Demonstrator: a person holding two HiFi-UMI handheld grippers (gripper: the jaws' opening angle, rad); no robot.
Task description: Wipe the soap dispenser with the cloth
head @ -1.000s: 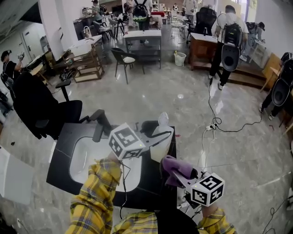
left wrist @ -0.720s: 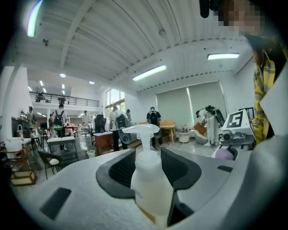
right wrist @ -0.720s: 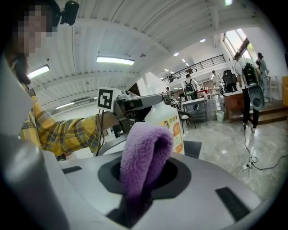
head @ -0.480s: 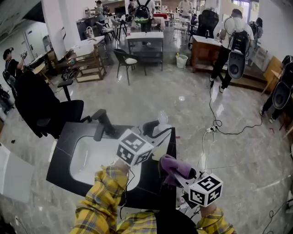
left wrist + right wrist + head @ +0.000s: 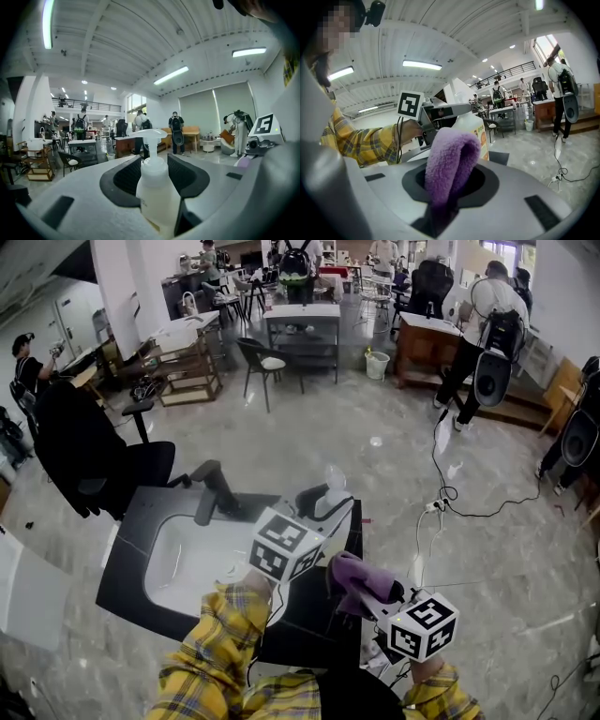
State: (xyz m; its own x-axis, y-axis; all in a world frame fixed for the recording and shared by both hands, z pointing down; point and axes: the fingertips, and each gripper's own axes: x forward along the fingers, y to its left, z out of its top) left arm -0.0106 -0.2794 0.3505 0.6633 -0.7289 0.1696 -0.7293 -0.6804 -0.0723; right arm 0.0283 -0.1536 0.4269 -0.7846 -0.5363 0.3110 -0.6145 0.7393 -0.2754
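The left tool has swung right and rolled a touch, and it grips the soap dispenser at the dark worktop's right side. The right tool pinches the purple cloth, just beside the soap dispenser, nearer us.

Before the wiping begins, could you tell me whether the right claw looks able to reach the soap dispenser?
Probably yes: the left claw holds the soap dispenser beyond the cloth in the right claw, nothing between.

No legible text, soap dispenser label too blurred to read
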